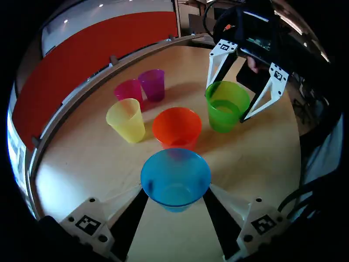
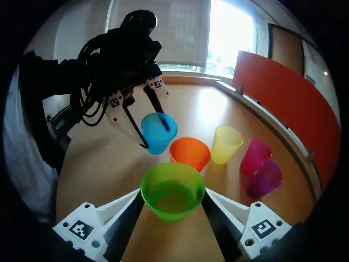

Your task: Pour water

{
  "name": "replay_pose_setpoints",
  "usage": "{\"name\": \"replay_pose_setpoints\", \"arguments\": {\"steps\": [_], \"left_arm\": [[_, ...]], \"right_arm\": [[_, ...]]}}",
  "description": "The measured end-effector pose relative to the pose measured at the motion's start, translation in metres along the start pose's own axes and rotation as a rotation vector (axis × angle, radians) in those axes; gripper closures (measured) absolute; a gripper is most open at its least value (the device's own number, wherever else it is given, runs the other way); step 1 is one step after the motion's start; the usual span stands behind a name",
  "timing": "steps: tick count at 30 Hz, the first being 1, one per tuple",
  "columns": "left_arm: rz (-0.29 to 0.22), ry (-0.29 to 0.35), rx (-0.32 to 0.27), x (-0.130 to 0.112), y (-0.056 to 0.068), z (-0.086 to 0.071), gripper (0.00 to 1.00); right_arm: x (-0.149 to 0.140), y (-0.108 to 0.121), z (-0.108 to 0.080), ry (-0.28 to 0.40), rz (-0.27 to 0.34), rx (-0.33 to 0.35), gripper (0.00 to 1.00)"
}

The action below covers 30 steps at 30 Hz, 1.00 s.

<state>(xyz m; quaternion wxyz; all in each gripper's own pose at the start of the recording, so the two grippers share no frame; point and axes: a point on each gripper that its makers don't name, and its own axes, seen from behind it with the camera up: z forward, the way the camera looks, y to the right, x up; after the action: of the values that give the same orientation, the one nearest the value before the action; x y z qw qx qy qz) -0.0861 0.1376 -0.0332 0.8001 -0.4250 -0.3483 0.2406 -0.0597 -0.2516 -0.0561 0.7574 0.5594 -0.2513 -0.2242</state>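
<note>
Water [image 1: 225, 107] partly fills the green cup [image 1: 223, 123], far off in the left gripper view, clamped upright by your right hand-held gripper [image 1: 225, 106]; your left hand-held gripper [image 1: 176, 188] clasps the blue cup [image 1: 176, 177] close up. In the right gripper view, both cups sit upright over the bench [image 2: 100, 166], apart; pouring looks not yet begun

Four spare cups on a pale wooden surface [image 1: 87, 161].
Orange cup [image 1: 176, 126], yellow cup [image 1: 126, 118], pink cup [image 1: 129, 91] and purple cup [image 1: 152, 84] stand upright. The pink and purple cups are just beside each other, near the red wall panel [image 1: 87, 56]. A bright window [image 2: 229, 30] lies beyond.
</note>
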Motion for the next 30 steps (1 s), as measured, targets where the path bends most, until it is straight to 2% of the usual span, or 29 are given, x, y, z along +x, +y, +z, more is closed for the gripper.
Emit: {"name": "replay_pose_setpoints", "arguments": {"steps": [17,30], "left_arm": [[-0.015,-0.004,-0.011,-0.009,0.002,0.008,0.17],[-0.025,-0.007,-0.011,-0.017,0.002,0.008,0.18]], "right_arm": [[-0.011,0.000,0.013,-0.013,0.017,0.005,0.10],[-0.018,-0.003,0.019,-0.024,0.027,0.010,0.10]]}}
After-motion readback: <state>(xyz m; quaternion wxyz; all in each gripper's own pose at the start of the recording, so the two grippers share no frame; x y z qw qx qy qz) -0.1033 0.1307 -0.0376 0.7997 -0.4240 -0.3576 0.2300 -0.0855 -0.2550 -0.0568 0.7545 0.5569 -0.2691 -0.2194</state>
